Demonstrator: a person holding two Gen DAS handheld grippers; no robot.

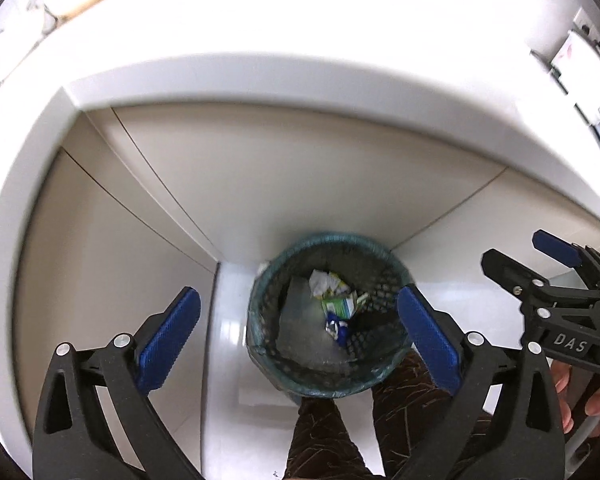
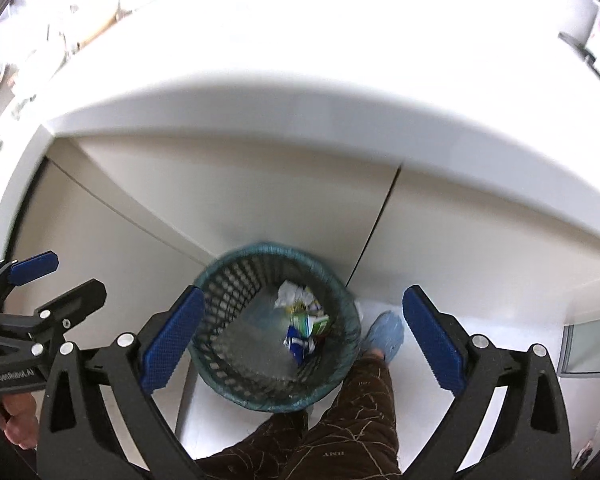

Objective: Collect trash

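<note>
Left of the wastebasket (image 1: 328,316), the left gripper (image 1: 300,344) is held high above the floor, its blue pads spread wide with nothing between them. Directly under it the wastebasket is seen: a dark mesh bin with a teal liner over its rim, standing on the pale floor right against the cabinet front (image 1: 260,184). Inside the wastebasket, trash is already lying at the bottom: a crumpled white paper (image 1: 320,282), a green-and-white carton (image 1: 342,306) just below it, and a blue-and-white wrapper (image 1: 338,330) nearest the person. Right of the wastebasket, the right gripper (image 2: 302,338) is hovering at a similar height, fingers parted just as wide and likewise empty; in the left wrist view it is seen off to the side, well apart from the bin. A light blue shoe (image 2: 384,336) is planted just beside the wastebasket's right rim, with a brown patterned trouser leg (image 2: 356,412) below it.

Progress is judged to be well along: several pieces have been dropped in and neither tool is loaded. No loose litter can be made out on the floor near the wastebasket. The countertop (image 2: 300,40) above is overexposed, so whatever is left there cannot be told; any remaining pieces would need to be fetched from up there
</note>
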